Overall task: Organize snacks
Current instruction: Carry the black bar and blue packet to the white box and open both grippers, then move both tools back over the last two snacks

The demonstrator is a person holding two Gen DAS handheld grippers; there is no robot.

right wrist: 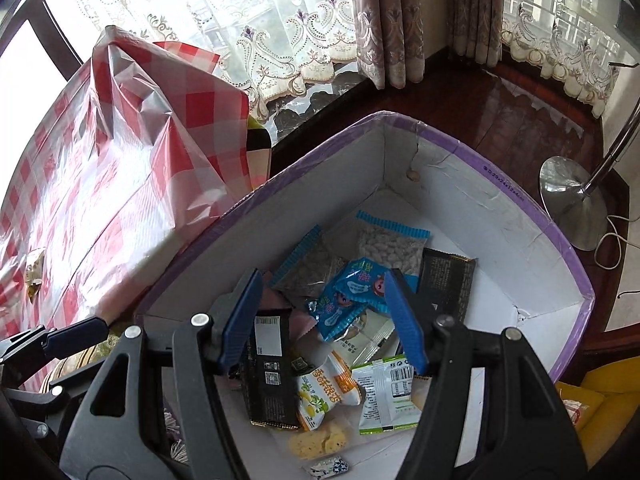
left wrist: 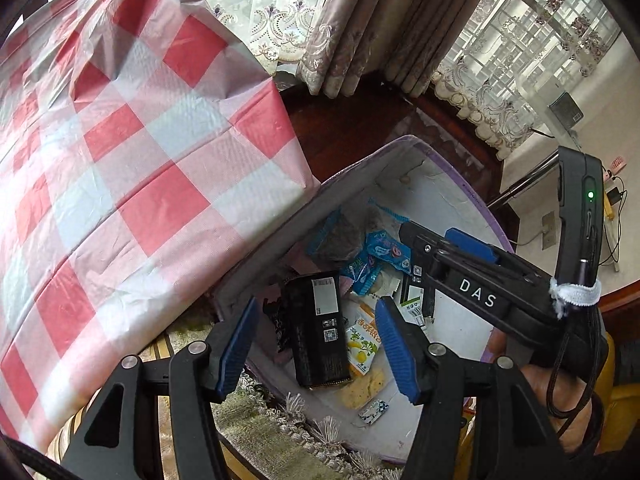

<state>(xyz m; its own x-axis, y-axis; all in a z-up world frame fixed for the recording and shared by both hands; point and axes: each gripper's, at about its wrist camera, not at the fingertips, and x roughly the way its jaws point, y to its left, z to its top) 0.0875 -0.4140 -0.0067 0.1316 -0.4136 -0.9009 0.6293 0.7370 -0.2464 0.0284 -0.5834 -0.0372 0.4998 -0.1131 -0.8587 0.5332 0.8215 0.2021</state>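
- My left claw (left wrist: 316, 344) hangs over the near end of the box (right wrist: 492, 184), lower centre of the left wrist view. Its blue pads (left wrist: 394, 344) stand moderately apart and clasp nothing; the snacks lie below the gap.
- My right claw (right wrist: 324, 320) hangs over the same box, lower centre of the right wrist view. Its pads (right wrist: 404, 320) are likewise moderately apart, with nothing between them.
- The right claw also shows in the left wrist view, centre right of the frame, reaching in over the box (left wrist: 452, 184).
- The box is white inside with a purple rim. It fills the centre and right of the right wrist view. Its inner wall is creased and torn in places.
- Snacks lie loose on the box floor, overlapping one another.
- A black packet (right wrist: 268, 368) with a white label lies in the lower centre, label up; in the left wrist view it (left wrist: 316, 328) sits directly under the gap of my left claw.
- Beside it to the right lies a yellow and green packet (right wrist: 324, 392), then a white and green packet (right wrist: 386, 396).
- Blue packets (right wrist: 352, 296) lie in the middle of the heap.
- A clear bag of pale nuts (right wrist: 390, 246) with a blue edge lies further up, and a dark packet (right wrist: 448, 280) to its right.
- A red and white checked cloth (left wrist: 132, 152) covers the upper left of both views.
- Lace curtains (right wrist: 280, 32) hang across the top.
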